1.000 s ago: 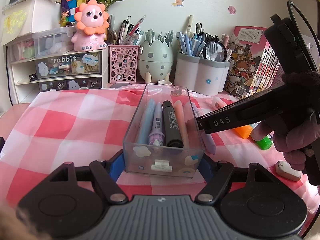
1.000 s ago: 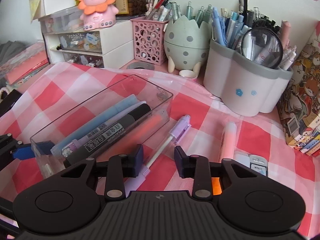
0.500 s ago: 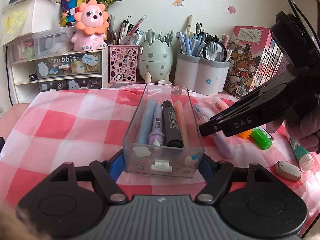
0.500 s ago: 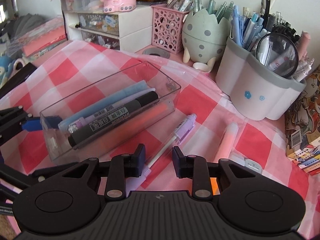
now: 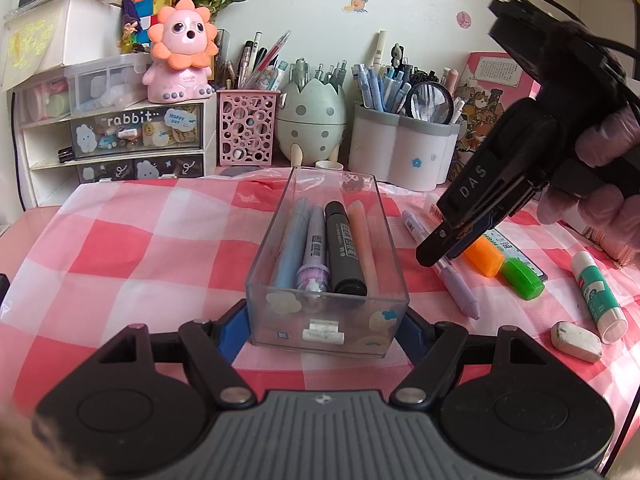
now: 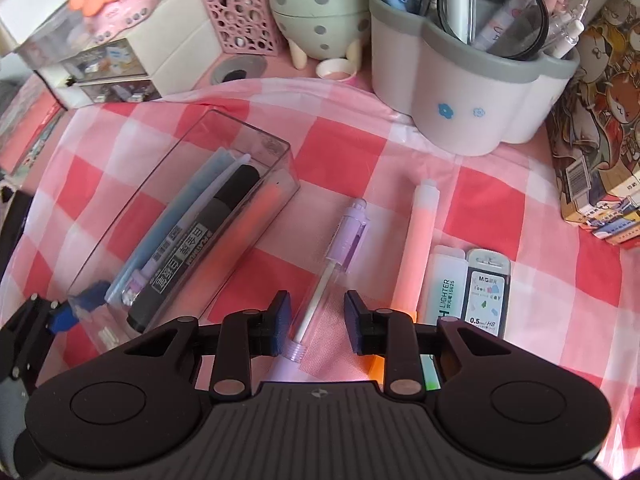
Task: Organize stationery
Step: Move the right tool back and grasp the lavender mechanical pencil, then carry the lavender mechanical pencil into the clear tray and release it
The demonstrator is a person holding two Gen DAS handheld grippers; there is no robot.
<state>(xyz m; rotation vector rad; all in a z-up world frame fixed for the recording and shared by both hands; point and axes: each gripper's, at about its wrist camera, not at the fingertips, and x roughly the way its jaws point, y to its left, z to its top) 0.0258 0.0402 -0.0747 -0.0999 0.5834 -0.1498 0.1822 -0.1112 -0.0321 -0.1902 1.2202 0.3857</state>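
- Clear plastic box (image 5: 326, 280) sits on the red and white checked cloth (image 5: 140, 248), and the left gripper (image 5: 324, 320) squeezes its near end between two blue pads, one on each side wall.
- Inside the box lie four pens side by side: a blue one, a purple one, a black marker (image 5: 344, 252) and a peach one.
- In this left view, the right gripper (image 5: 438, 248) points down, to the right of the box, over the purple pen (image 5: 456, 280) that lies on the cloth. A gloved hand (image 5: 600, 184) holds it.
- Near that pen lie an orange highlighter (image 5: 484, 258), a green highlighter (image 5: 522, 280), a glue stick (image 5: 596, 288) and an eraser (image 5: 576, 336).
- In the right view, the right gripper (image 6: 316, 322) is partly open and its jaws are opening a little. The purple pen (image 6: 340, 260) lies between the two pads, but they are not touching it.
- The tip end of the pen is closest to the gripper, and its purple cap end points away, toward the white pen holder (image 6: 472, 92).
- The clear box (image 6: 180, 232) lies to the left of this pen. A peach pen (image 6: 416, 240) lies to its right, then two flat lead cases (image 6: 468, 292).
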